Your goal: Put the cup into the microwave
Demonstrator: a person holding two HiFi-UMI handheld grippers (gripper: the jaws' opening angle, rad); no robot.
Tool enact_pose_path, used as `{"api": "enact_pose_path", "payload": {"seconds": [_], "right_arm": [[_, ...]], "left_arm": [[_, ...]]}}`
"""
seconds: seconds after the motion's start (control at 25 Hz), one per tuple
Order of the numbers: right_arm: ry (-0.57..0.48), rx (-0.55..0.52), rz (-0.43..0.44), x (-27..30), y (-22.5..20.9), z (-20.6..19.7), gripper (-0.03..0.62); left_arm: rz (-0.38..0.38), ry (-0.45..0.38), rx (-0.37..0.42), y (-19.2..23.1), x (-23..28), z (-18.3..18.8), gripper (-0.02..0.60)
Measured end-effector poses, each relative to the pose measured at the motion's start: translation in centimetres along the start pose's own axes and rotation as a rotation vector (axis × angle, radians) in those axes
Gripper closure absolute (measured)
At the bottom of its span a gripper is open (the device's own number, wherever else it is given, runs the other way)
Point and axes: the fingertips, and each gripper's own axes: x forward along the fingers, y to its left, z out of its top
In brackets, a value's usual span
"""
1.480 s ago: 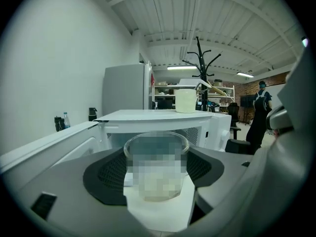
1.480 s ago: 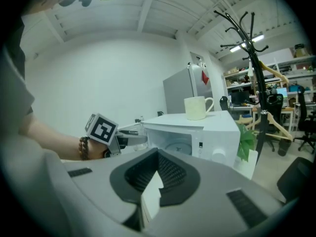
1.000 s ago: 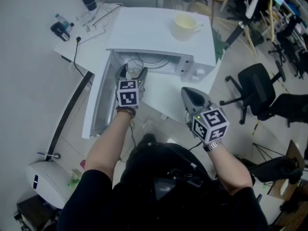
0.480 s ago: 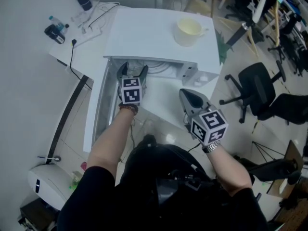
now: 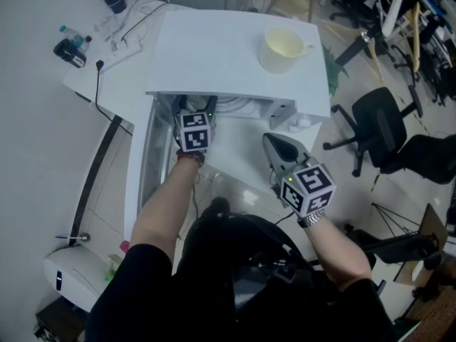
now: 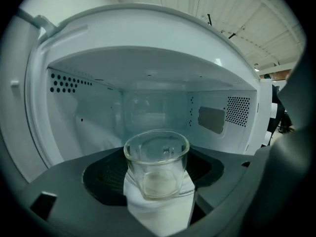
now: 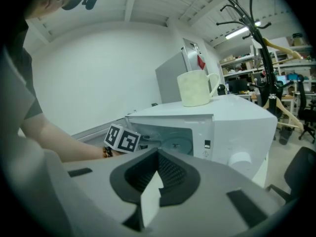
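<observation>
A clear glass cup (image 6: 157, 164) sits between the jaws of my left gripper (image 6: 157, 184), which is shut on it. The cup is held upright at the mouth of the white microwave (image 5: 228, 55), facing the empty cavity (image 6: 148, 112). In the head view the left gripper (image 5: 194, 116) reaches under the microwave's top edge, so its fingertips and the cup are hidden there. The microwave door (image 5: 139, 166) hangs open on the left. My right gripper (image 5: 281, 148) is shut and empty, held in front of the microwave's control side (image 7: 232, 127).
A cream mug (image 5: 283, 48) stands on top of the microwave. Bottles and cables (image 5: 78, 45) lie on the table's far left. A black office chair (image 5: 377, 123) stands to the right. A white appliance (image 5: 71, 276) sits on the floor at lower left.
My left gripper has moved forward and down with the glass cup, going under the microwave's top edge. The right gripper has drifted slightly forward, still shut.
</observation>
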Motion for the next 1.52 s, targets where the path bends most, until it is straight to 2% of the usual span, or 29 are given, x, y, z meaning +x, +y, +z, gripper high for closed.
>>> {"api": "enact_pose_path", "payload": {"seconds": [0.52, 1.04, 1.2, 1.32, 1.52], "right_arm": [[0.021, 0.041, -0.039, 1.6, -1.8, -0.4, 0.582], [0.028, 0.063, -0.042, 3.2, -2.5, -0.5, 0.582], [0.029, 0.061, -0.045, 3.3, -2.7, -0.4, 0.582], [0.030, 0.062, -0.043, 3.2, -2.6, -0.4, 0.582], [0.024, 0.058, -0.037, 3.0, -2.5, -0.4, 0.582]], "left_arm": [[-0.011, -0.009, 0.040, 0.2, 3.2, 0.7, 0.233], [-0.006, -0.016, 0.072, 1.0, 5.0, 0.8, 0.230], [-0.006, -0.018, 0.060, 1.0, 5.1, 0.9, 0.225], [-0.001, -0.011, 0.050, 1.0, 4.9, 0.7, 0.195], [0.009, -0.006, 0.042, 1.1, 4.3, 0.2, 0.192]]}}
